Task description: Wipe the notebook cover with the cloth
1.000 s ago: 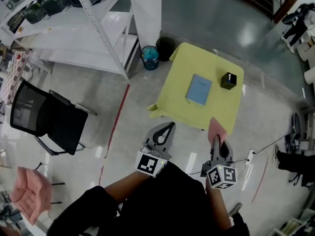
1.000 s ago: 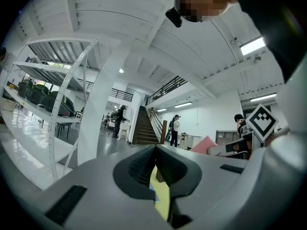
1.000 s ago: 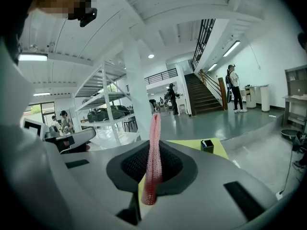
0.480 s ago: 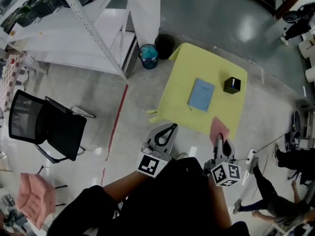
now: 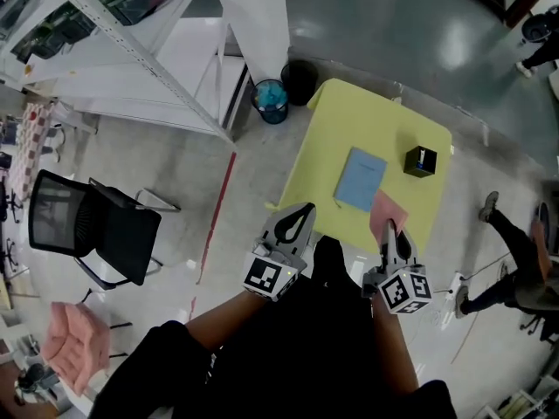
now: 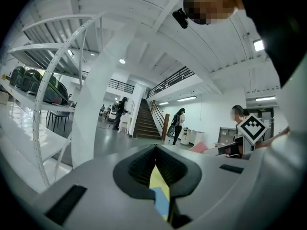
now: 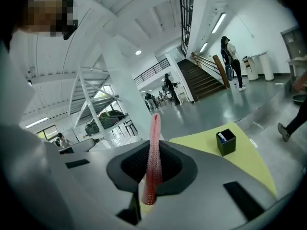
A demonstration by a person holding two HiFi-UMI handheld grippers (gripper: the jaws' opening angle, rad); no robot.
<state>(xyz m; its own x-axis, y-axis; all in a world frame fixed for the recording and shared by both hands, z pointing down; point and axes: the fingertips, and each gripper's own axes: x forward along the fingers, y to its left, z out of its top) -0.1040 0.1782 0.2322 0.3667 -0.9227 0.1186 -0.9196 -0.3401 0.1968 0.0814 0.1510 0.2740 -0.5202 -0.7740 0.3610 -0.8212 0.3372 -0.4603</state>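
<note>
The jaws of the right gripper (image 5: 390, 231) are clenched on the pink cloth (image 5: 385, 211), which stands between them as a thin upright edge in the right gripper view. The jaws of the left gripper (image 5: 302, 211) are pressed together and hold nothing. The blue notebook (image 5: 361, 178) lies flat on the yellow bench (image 5: 336, 116), at 11 o'clock from the cloth. A black box (image 5: 420, 161) stands at 2 o'clock from the notebook, apart from it. At 10 o'clock from the bench, a blue bin (image 5: 272, 101) stands on the glossy grey floor (image 5: 393, 24) beside a white shelf rack (image 5: 166, 68). A black chair (image 5: 105, 234) is at 9 o'clock from the left gripper.
</note>
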